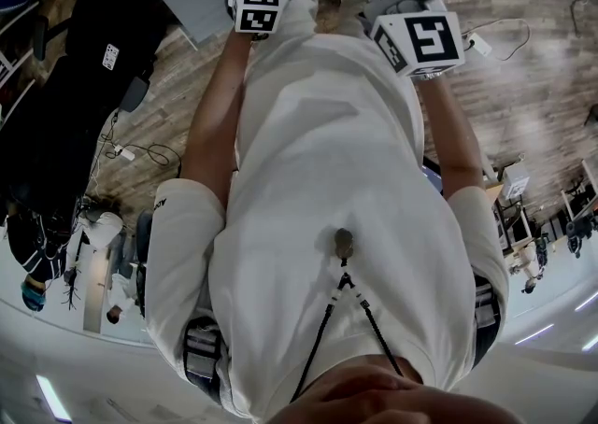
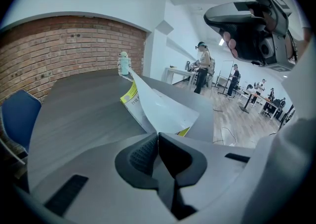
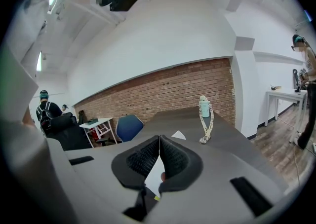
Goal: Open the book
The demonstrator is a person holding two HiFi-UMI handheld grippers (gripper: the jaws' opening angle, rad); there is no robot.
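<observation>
In the left gripper view a book [image 2: 132,100] with a yellow cover lies on the dark grey table [image 2: 79,114]. One white leaf [image 2: 158,104] of it stands lifted and curved. Its lower corner runs into the tips of my left gripper [image 2: 158,136], which is shut on it. My right gripper [image 3: 159,140] is shut with nothing in it; the white leaf [image 3: 178,134] shows just beyond its jaws. It also hangs at the upper right of the left gripper view [image 2: 252,25], held by a hand, apart from the book. In the head view my torso hides the book.
A small pale green bottle with a strap [image 3: 204,114] stands further back on the table, also seen as the bottle [image 2: 124,63]. A blue chair [image 2: 17,117] is at the table's side by the brick wall [image 2: 64,45]. People stand at desks in the background [image 2: 202,67].
</observation>
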